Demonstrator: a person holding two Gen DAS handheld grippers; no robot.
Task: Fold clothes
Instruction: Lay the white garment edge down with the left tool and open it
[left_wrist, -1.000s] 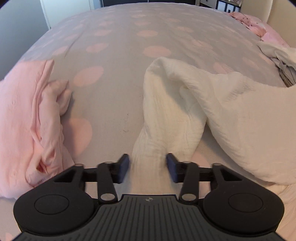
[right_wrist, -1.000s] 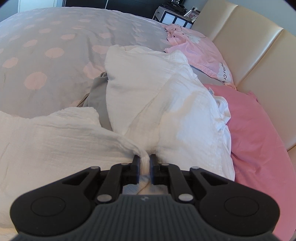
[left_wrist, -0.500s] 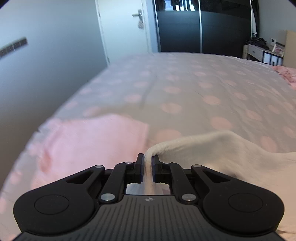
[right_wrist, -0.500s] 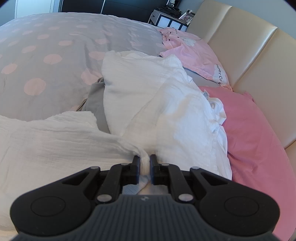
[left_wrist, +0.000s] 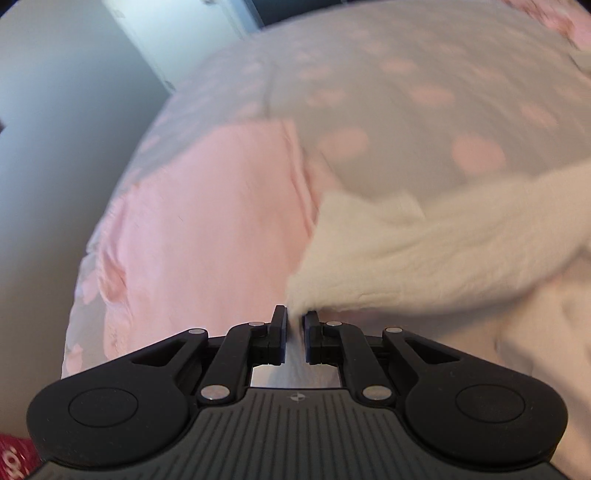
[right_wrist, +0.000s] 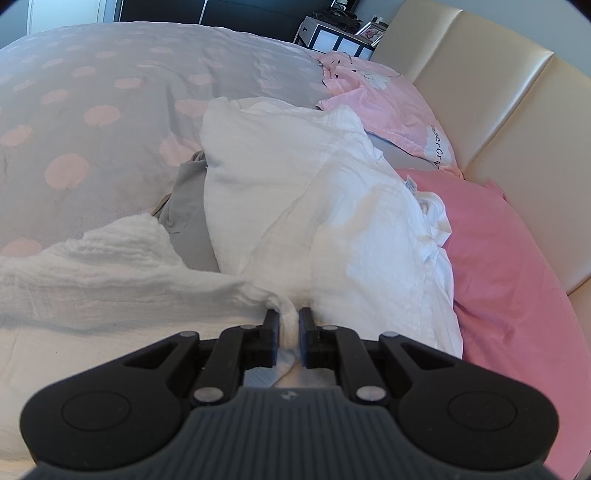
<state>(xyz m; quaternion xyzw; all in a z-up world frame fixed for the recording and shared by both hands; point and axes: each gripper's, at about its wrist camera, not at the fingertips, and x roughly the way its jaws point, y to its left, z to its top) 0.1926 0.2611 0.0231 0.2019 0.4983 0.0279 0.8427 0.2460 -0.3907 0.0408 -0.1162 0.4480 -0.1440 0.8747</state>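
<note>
Folding has barely begun. My left gripper (left_wrist: 294, 325) and right gripper (right_wrist: 287, 325) each pinch the cream muslin cloth (right_wrist: 110, 269), jaws closed on it; other clothes (right_wrist: 295, 177) wait unfolded on the bed (right_wrist: 92, 92).

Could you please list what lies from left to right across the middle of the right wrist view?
Spotted bedspread → grey garment → white clothes pile → pink pillow → cream headboard.

Cream crinkled cloth (right_wrist: 110, 273), rumpled, stretched taut w/ bunched ends, over grey pink-dotted bed cover.
</note>
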